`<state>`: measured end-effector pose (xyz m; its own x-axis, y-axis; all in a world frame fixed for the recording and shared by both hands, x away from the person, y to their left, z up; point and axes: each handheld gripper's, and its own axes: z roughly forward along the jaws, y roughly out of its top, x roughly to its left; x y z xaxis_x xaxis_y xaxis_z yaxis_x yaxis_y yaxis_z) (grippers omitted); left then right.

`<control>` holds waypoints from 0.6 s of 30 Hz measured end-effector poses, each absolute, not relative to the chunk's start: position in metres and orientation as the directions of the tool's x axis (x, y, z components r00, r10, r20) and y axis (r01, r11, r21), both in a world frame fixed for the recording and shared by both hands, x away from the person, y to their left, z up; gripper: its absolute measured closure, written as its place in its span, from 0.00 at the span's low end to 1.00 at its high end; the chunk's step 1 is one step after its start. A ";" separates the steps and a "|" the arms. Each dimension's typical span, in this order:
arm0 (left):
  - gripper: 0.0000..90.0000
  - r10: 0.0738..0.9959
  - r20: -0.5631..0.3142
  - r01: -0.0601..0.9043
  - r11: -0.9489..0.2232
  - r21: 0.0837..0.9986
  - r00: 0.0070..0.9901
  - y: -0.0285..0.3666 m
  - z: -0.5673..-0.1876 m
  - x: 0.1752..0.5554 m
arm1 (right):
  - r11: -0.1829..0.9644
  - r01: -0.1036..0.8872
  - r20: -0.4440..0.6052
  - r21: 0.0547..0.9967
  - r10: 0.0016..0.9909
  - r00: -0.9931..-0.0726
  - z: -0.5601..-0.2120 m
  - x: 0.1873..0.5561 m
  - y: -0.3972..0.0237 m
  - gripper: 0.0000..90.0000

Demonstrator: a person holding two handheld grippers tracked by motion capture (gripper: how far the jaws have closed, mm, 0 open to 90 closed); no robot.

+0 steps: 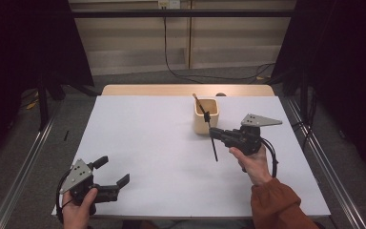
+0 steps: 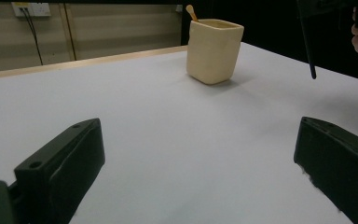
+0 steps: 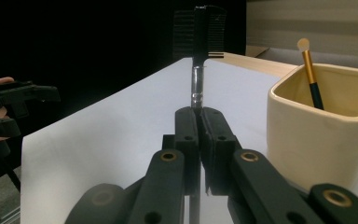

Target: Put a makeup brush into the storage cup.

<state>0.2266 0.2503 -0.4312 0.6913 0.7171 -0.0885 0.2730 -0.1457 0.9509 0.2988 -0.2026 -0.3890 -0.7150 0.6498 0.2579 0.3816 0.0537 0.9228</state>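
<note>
A: Since the big white rectangular table top [image 1: 162,157] is bare apart from one pot, I'd guess it's a put-the-tools-away job?

B: Looks like it. The cream square ceramic cup [image 1: 206,115] stands towards the far right of the table, w/ a thin gold-and-dark makeup brush [image 3: 310,72] already leaning inside, tip up, so prob. the holder for the lot.

A: And the right gripper [image 1: 213,133]?

B: Jaws clamped tight on the slim black comb-and-brush wand [image 1: 211,136], approx. mid-handle. In the right gripper view the bristle head [image 3: 199,28] sticks up past the jaws; from above the wand hangs just beside the cup's near wall, lower end over the table, not in yet. Gripped mid-handle so it can be tipped and dropped in, I reckon.

A: Left gripper [image 1: 113,172]?

B: Jaws spread wide, nothing between them, low at the near left corner, well apart from the cup. Parked out of the way, imo.
</note>
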 end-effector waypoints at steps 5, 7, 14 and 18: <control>0.02 0.719 -0.089 0.274 -0.145 0.951 0.689 0.250 -0.431 0.227 | 0.041 0.369 0.257 0.929 0.646 -0.718 -0.384 0.298 -0.205 0.96; 0.02 0.719 -0.092 0.276 -0.143 0.951 0.689 0.250 -0.431 0.227 | 0.040 0.366 0.256 0.930 0.645 -0.720 -0.382 0.298 -0.204 0.96; 0.02 0.717 -0.089 0.274 -0.146 0.951 0.692 0.250 -0.432 0.226 | 0.017 0.344 0.258 0.939 0.629 -0.734 -0.371 0.303 -0.201 0.96; 0.02 0.715 -0.092 0.275 -0.144 0.950 0.693 0.250 -0.432 0.226 | 0.007 0.330 0.253 0.944 0.630 -0.734 -0.366 0.305 -0.202 0.96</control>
